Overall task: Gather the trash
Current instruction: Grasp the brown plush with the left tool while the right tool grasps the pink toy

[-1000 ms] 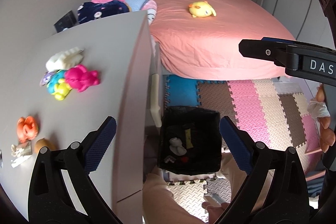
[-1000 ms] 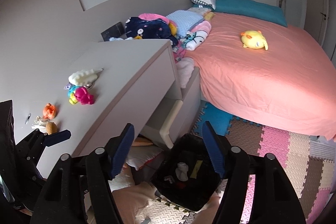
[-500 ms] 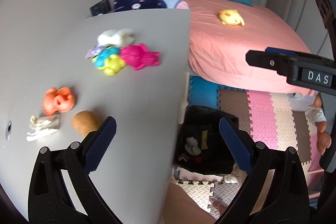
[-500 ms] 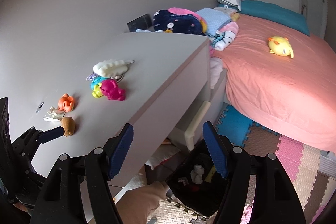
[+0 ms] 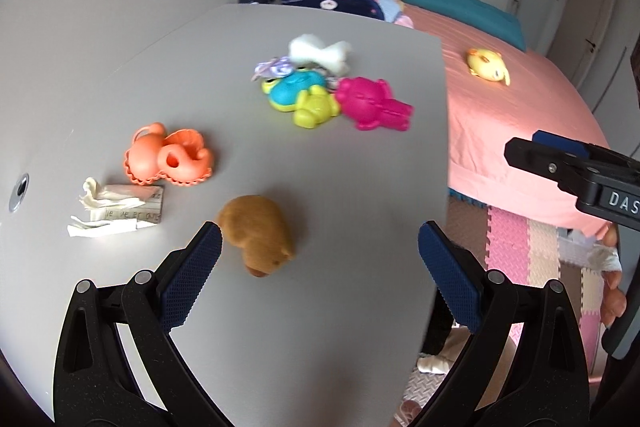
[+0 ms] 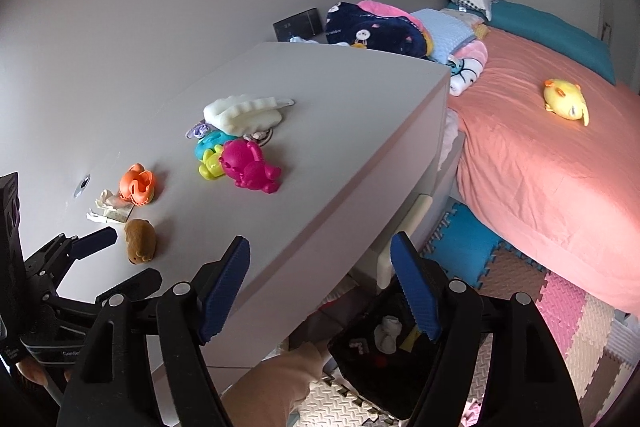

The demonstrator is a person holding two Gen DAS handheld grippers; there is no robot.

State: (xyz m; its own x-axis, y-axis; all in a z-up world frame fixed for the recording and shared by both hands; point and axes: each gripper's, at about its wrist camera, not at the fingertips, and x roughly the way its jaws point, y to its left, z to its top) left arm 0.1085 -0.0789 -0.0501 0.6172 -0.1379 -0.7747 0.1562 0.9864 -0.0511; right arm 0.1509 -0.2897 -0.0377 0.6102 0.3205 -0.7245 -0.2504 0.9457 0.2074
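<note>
The left gripper (image 5: pixel 318 255) is hovering wide open over the grey desk (image 5: pixel 340 307), the crumpled paper scrap (image 5: pixel 116 211) lying just left of its near finger, beside a brown plush (image 5: pixel 260 231). The right gripper (image 6: pixel 320 267) is opening, nothing between its jaws, above the black bin (image 6: pixel 384 367) on the floor.

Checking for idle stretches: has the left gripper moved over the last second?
Yes. The left gripper has swung from above the black trash bin on the floor to over the grey tabletop, now beside the brown plush toy.
</note>
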